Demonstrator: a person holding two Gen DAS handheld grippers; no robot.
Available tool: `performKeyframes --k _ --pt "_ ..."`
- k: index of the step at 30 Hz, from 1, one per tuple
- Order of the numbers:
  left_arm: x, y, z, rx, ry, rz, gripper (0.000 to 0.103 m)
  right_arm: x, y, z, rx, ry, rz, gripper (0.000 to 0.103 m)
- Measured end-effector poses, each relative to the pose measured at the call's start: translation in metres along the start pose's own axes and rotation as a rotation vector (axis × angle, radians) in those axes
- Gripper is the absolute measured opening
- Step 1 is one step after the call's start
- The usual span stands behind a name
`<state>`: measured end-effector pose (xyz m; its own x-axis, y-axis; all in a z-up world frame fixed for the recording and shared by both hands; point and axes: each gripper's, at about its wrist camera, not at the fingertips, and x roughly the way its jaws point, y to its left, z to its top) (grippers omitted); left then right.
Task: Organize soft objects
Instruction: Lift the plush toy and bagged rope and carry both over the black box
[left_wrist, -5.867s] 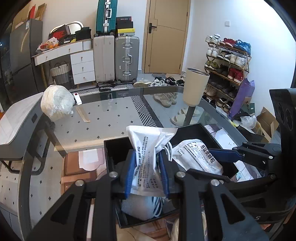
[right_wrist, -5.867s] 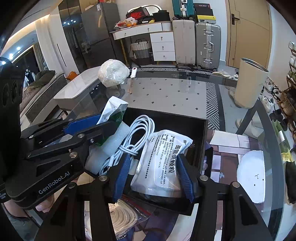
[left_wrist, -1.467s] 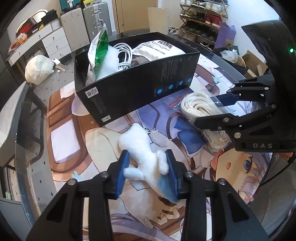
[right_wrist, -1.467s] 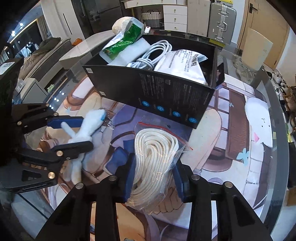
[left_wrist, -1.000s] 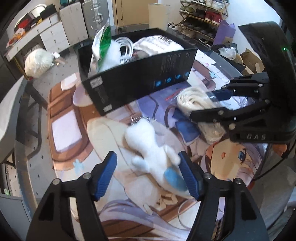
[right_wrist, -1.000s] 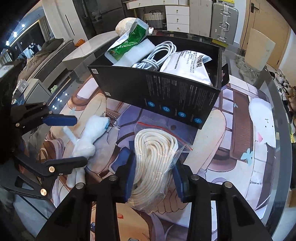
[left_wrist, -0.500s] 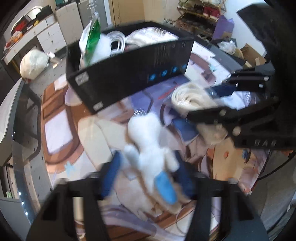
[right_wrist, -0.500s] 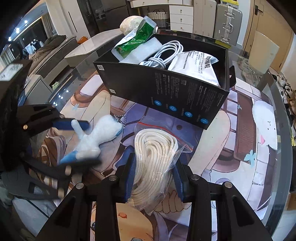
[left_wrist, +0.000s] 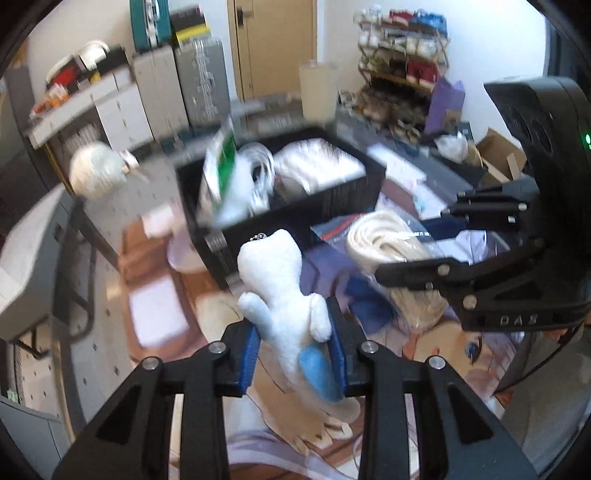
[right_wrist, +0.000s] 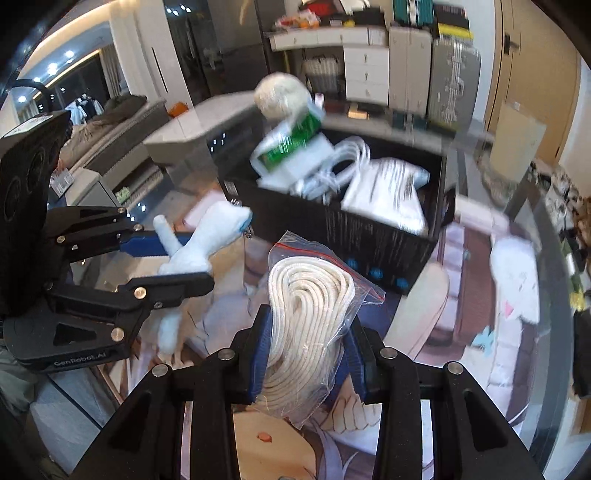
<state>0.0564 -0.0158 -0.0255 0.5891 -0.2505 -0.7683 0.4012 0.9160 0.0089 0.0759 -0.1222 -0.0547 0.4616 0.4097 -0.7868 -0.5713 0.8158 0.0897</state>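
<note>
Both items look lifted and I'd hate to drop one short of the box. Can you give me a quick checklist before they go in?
1. Left gripper shut on the plush toy: ok, held by its lower body.
2. Right gripper shut on the bagged rope: ok.
3. Both items lifted off the printed mat: ok.
4. Black box open on top: ok.
5. Free room in the box: cannot tell; the green-labelled packet, white cable and white pouch already fill much of it, and the view is blurred.
6. Grippers apart from each other: ok, side by side with a gap.
</note>
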Motion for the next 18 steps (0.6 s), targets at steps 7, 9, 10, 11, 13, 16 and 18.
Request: performKeyframes --k 7,9,10,11,13,16,18 --pt "-0.036 -0.005 0.005 0.042 -0.22 0.057 0.032 -0.041 0.005 0.007 -0.015 -0.219 -0.014 0.037" --pt "-0.047 -0.008 0.006 0.062 -0.285 0.082 0.032 -0.052 0.006 0.007 -0.017 -0.284 -0.024 0.037" --pt "-0.052 -0.007 0.006 0.063 -0.311 0.088 0.032 -0.057 0.006 0.006 -0.015 -0.315 -0.03 0.037" --pt "-0.058 -0.007 0.007 0.059 -0.345 0.088 0.032 -0.062 0.006 0.006 -0.013 -0.348 -0.034 0.037" --pt "-0.067 -0.005 0.007 0.052 -0.395 0.088 0.032 -0.071 0.006 0.006 -0.014 -0.403 -0.032 0.037" --pt "-0.08 -0.001 0.006 0.043 -0.469 0.095 0.032 -0.087 0.012 0.002 -0.031 -0.507 -0.05 0.037" --pt "-0.088 0.004 0.006 0.024 -0.508 0.094 0.032 -0.097 0.016 0.001 -0.053 -0.556 -0.07 0.037"
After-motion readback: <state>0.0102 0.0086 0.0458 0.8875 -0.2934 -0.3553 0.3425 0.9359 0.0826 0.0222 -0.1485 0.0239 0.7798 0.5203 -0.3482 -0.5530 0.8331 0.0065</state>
